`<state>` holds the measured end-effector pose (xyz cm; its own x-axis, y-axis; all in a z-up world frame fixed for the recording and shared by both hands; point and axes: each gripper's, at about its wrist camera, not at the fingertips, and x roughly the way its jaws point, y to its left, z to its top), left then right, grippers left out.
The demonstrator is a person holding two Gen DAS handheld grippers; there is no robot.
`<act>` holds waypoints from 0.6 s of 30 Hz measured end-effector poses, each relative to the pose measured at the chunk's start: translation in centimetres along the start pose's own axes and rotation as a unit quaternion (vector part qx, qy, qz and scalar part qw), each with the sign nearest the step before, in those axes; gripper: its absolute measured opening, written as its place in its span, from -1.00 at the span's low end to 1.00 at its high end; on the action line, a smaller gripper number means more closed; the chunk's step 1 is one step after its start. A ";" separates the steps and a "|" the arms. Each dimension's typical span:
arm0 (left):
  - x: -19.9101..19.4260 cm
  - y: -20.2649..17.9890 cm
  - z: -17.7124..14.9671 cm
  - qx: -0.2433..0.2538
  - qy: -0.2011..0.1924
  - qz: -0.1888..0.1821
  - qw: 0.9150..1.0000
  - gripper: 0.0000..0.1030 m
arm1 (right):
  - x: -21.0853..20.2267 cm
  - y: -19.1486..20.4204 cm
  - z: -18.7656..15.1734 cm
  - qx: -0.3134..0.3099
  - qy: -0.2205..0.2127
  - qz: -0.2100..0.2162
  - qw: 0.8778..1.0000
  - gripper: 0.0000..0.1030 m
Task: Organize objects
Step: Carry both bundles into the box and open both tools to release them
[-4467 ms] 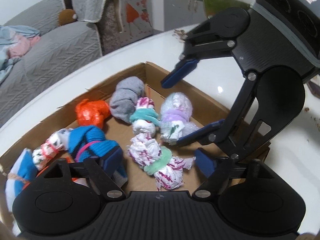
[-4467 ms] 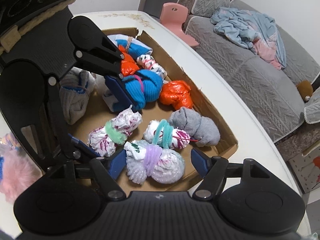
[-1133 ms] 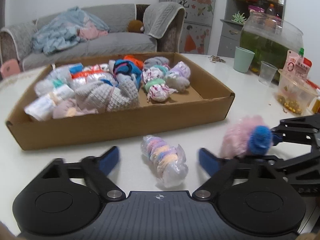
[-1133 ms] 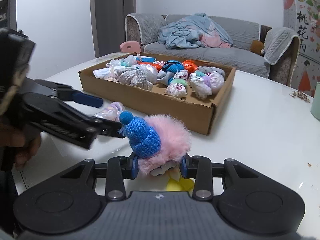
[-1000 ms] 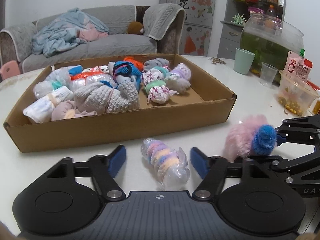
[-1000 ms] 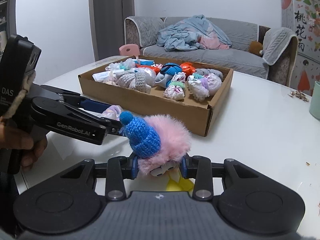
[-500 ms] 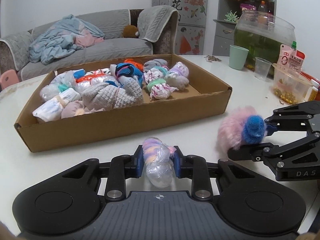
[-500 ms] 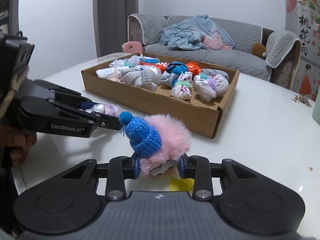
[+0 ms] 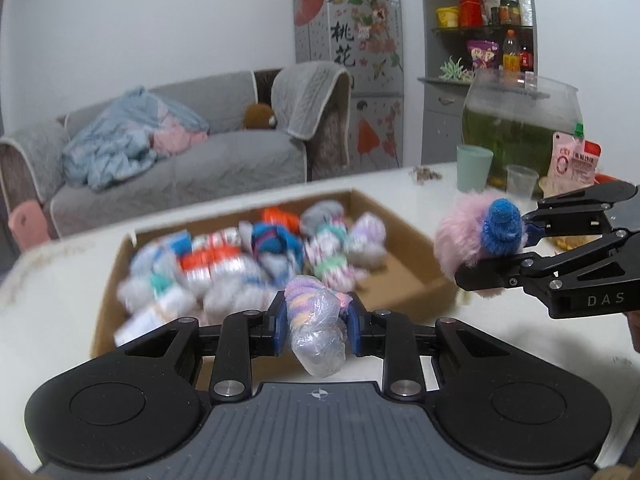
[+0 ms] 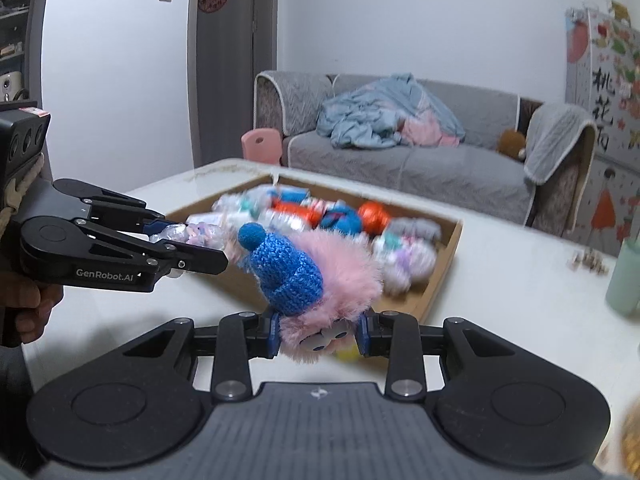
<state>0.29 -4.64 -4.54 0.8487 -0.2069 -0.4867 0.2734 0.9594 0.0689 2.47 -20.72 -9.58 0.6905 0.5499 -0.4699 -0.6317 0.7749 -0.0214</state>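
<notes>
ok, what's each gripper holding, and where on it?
Left gripper: plastic-wrapped bundle, pinched across its middle. Right gripper: pink fluffy toy, pinched at its face end.

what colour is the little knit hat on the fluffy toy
Blue, with a blue pompom; the knit hat sits on the pink fluffy toy. Clearest in the right wrist view.

Grey sofa [image 10: 400, 152] against white wall [image 10: 400, 20]
</notes>
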 end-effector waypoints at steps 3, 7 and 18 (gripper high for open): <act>1.1 0.3 1.7 -0.001 -0.007 -0.010 1.000 -0.33 | 0.7 -0.7 1.5 -0.010 -0.010 -0.006 1.000 -0.39; 4.5 0.0 2.7 0.009 0.009 -0.037 0.999 -0.33 | 3.3 -1.8 2.2 -0.014 0.001 -0.015 1.000 -0.39; 9.0 -0.2 0.5 0.019 0.103 -0.078 0.991 -0.36 | 8.3 -2.6 -0.8 -0.014 0.081 -0.006 0.997 -0.39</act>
<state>8.13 -6.76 -8.51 0.6856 -0.3049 -0.6611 0.4141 0.9102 0.0096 9.60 -18.44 -14.12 0.6328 0.4815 -0.6064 -0.6354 0.7705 -0.0512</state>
